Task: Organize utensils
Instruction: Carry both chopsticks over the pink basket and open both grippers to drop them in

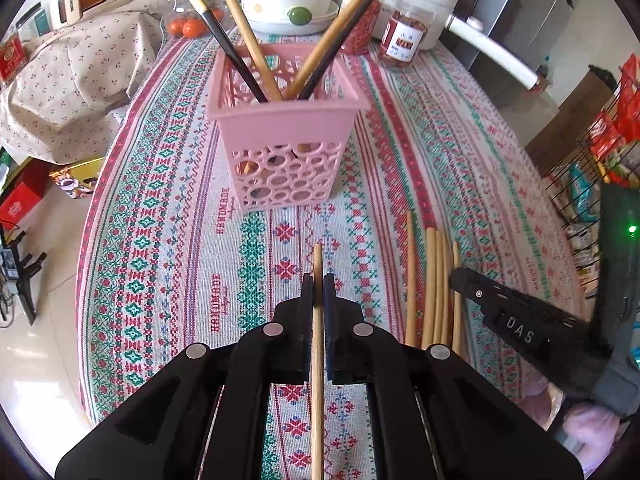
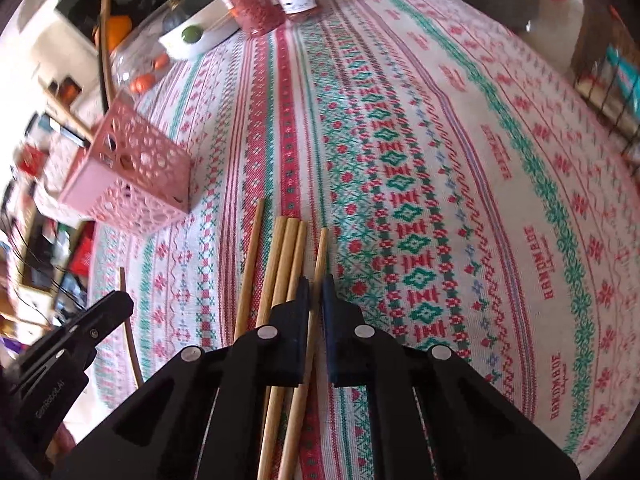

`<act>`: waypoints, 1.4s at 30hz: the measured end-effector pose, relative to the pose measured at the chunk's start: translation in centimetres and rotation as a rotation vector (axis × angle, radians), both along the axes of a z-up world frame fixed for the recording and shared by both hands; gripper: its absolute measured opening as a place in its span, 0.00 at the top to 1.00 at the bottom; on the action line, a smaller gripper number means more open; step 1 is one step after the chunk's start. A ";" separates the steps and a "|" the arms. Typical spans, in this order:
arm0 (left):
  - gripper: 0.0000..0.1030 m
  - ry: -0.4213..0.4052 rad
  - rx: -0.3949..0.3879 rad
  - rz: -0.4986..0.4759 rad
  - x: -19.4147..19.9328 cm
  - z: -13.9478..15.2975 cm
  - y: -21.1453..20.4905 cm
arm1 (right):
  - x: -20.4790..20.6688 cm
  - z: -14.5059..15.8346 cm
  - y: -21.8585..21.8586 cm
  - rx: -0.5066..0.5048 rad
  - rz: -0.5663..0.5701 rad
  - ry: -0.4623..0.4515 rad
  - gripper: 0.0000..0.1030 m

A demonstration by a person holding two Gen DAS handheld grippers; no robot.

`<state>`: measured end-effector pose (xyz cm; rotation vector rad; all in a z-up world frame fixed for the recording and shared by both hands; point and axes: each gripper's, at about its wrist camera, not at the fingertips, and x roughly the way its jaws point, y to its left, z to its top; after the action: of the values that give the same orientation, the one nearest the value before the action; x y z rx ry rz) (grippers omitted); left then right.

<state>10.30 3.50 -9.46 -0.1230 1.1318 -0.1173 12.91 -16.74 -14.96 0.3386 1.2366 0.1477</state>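
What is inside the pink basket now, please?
Four chopsticks stand inside the pink basket, two of light wood and two dark, leaning out over its rim. Their lower ends are mostly hidden behind its wall, so the bottom cannot be seen clearly.

One pink perforated plastic basket (image 1: 286,136) holds four chopsticks: two pale bamboo ones (image 1: 240,28) and two dark lacquered ones (image 1: 216,36). Five bamboo chopsticks (image 2: 280,272) lie loose on the table, near the right, one of them between the jaws of a black gripper (image 2: 317,300). The other black gripper (image 1: 318,296) holds one more bamboo chopstick (image 1: 317,380). Two clear jars (image 1: 404,36) stand far off.
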 end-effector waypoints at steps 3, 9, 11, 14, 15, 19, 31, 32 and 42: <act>0.96 -0.029 -0.023 0.002 -0.4 0.8 0.3 | -0.1 1.2 -0.8 0.007 -0.015 -0.048 0.94; 0.96 -0.140 -0.079 -0.006 -1.9 3.8 0.6 | -1.3 5.2 -1.8 0.025 -0.021 -0.180 0.94; 0.96 -0.179 -0.097 -0.008 -2.5 4.7 0.7 | -2.2 6.7 -2.1 0.024 -0.024 -0.233 0.94; 0.96 -0.248 -0.125 -0.020 -3.7 6.4 0.8 | -4.3 8.7 -3.5 0.024 -0.030 -0.296 0.94; 0.96 -0.272 -0.133 -0.025 -4.2 7.0 0.8 | -4.8 9.3 -3.9 0.024 -0.034 -0.317 0.94; 0.96 -0.354 -0.164 -0.028 -5.6 8.9 1.0 | -5.8 11.0 -4.9 0.045 -0.055 -0.376 0.94; 0.96 -0.459 -0.247 0.003 -7.1 13.5 3.2 | -8.1 17.2 -5.6 0.113 -0.063 -0.517 0.94; 0.96 -0.469 -0.259 0.012 -7.0 14.1 3.5 | -7.9 17.8 -5.7 0.130 -0.066 -0.524 0.94; 0.96 -0.590 -0.281 0.113 -5.1 19.3 5.5 | -4.6 23.6 -7.3 0.186 -0.160 -0.632 0.94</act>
<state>5.24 8.95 9.88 -0.3760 0.5138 -0.1965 8.31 -24.01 8.60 0.5038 0.5692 0.2128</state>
